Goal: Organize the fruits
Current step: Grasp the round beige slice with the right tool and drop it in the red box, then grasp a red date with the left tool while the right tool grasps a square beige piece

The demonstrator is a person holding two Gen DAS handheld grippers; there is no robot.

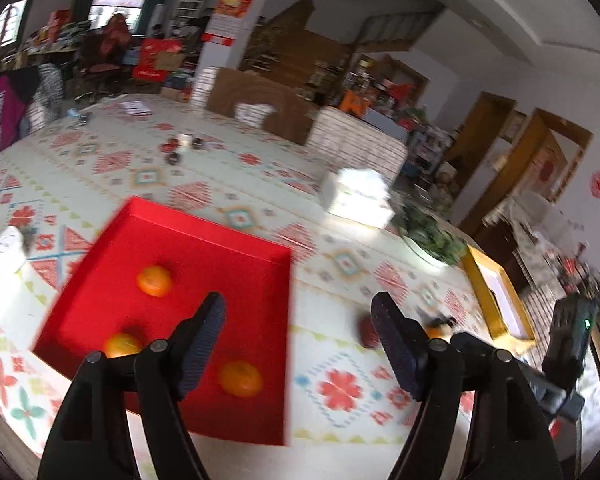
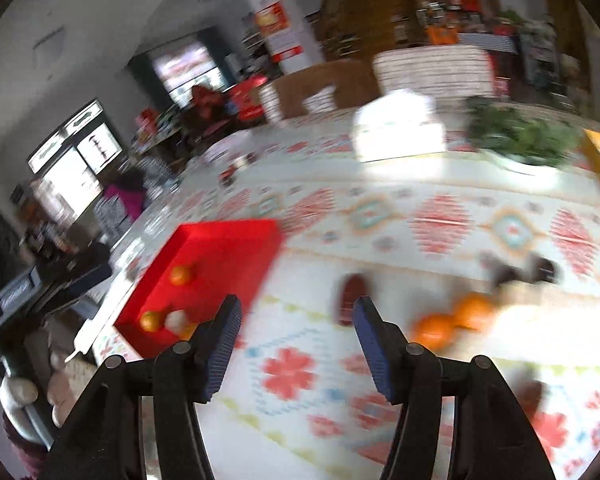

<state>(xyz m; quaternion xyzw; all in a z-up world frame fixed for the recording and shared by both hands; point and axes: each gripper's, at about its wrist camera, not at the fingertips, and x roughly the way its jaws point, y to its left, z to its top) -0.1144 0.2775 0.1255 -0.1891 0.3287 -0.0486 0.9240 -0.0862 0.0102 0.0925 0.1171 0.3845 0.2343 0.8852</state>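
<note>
**Fruit Sorting: Both Grippers Spread and Empty Above the Table**

Left wrist view, left to right: The red tray (image 1: 204, 240) occupies the lower left of the frame, resting on the patterned tablecloth (image 1: 340, 388). Three oranges lie inside it: one (image 1: 154, 280) toward the upper part of the tray floor, one (image 1: 122, 345) at the lower left, partly behind the gripper linkage, and one (image 1: 241, 378) at the lower centre. The left gripper (image 1: 298, 348) holds its jaws wide apart with nothing between them; its left finger overlaps the tray. A dark red fruit (image 1: 366, 332) lies on the cloth just beside the right finger. A white box (image 1: 358, 198) sits at centre right, with leafy greens (image 1: 430, 234) and a yellow frame (image 1: 496, 300) further right.

Right wrist view, left to right: The same red tray (image 2: 228, 248) appears at centre left. The picture is blurred. The right gripper (image 2: 296, 344) also stands with its jaws fully apart, gripping nothing. The dark red fruit (image 2: 352, 292) lies on the cloth just above the right finger. Two more oranges (image 2: 454, 320) lie touching each other at lower right, outside the tray.
</note>
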